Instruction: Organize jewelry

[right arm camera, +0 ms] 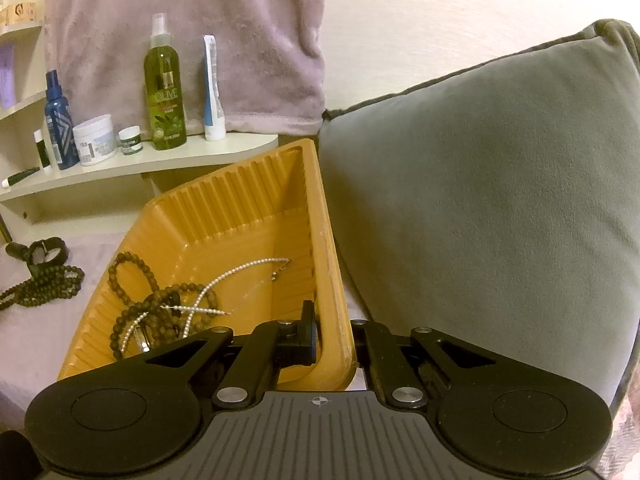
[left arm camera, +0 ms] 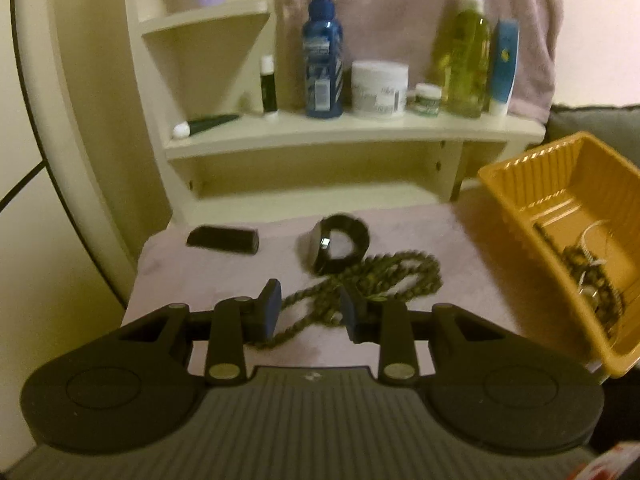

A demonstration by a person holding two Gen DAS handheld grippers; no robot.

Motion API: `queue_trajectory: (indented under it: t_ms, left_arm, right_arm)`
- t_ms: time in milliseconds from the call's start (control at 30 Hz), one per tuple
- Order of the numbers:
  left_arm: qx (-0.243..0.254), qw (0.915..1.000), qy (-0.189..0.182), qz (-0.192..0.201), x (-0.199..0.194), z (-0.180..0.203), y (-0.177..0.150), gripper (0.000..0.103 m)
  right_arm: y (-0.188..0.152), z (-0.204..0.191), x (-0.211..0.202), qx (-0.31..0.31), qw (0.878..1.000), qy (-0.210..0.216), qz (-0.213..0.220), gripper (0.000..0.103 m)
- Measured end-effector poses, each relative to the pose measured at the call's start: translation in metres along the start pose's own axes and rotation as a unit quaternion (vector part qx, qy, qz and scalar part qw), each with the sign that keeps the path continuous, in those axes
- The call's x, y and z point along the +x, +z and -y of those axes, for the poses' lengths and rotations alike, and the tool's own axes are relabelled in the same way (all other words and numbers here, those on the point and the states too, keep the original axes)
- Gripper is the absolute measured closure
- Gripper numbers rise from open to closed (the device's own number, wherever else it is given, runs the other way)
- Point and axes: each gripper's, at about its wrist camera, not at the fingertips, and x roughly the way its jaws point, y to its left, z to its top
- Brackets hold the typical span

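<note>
One orange tray [right arm camera: 256,216] is sitting tilted at the right edge of the pink-covered surface [left arm camera: 208,272], holding several dark bead strands [right arm camera: 160,308] and one pearl strand [right arm camera: 224,280], too tangled to count. One beaded necklace [left arm camera: 372,280] and one black bracelet [left arm camera: 340,246] are lying outside it, mid-surface. Left gripper [left arm camera: 310,312] is hovering with jaws wide over the necklace. Right gripper [right arm camera: 336,344] is clamping the tray's near wall, its right finger hidden behind the wall.
</note>
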Motion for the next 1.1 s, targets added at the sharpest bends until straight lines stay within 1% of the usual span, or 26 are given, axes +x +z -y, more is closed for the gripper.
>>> queue_trajectory:
  t_ms: [100,233,500,667,733,800,833,933,1100]
  left_arm:
    - [0.009,0.9999,-0.006,-0.006,0.008,0.001,-0.006,0.074]
    - [0.024,0.9993,-0.026,-0.01,0.017,0.007,-0.009,0.074]
    - [0.071,0.9963,-0.046,-0.012,0.041,0.027,-0.001,0.074]
    - [0.09,0.994,-0.056,-0.028,0.058,0.035,0.003,0.075]
    - [0.09,0.9935,-0.059,-0.036,0.062,0.037,0.005,0.077]
    - [0.088,0.9936,-0.058,-0.041,0.064,0.037,0.006,0.088]
    - [0.086,0.9937,-0.058,-0.042,0.064,0.036,0.007,0.091]
    - [0.083,0.9936,-0.062,-0.046,0.06,0.032,0.01,0.091]
    - [0.08,0.9938,-0.069,-0.034,0.043,0.026,0.022,0.092]
  right_arm:
    - [0.0,0.0,0.001,-0.001,1.0,-0.001,-0.002,0.098]
    - [0.0,0.0,0.002,-0.004,1.0,-0.004,-0.004,0.098]
    - [0.001,0.0,0.003,-0.006,1.0,-0.005,-0.005,0.098]
    - [0.001,0.0,0.003,-0.006,1.0,-0.005,-0.006,0.098]
    - [0.001,0.0,0.003,-0.006,1.0,-0.005,-0.006,0.098]
    - [0.001,0.001,0.003,-0.005,1.0,-0.005,-0.006,0.098]
    - [0.001,0.001,0.003,-0.004,1.0,-0.005,-0.006,0.098]
    - [0.001,0.001,0.004,-0.004,1.0,-0.005,-0.006,0.098]
    - [0.001,0.002,0.004,-0.004,1.0,-0.004,-0.003,0.098]
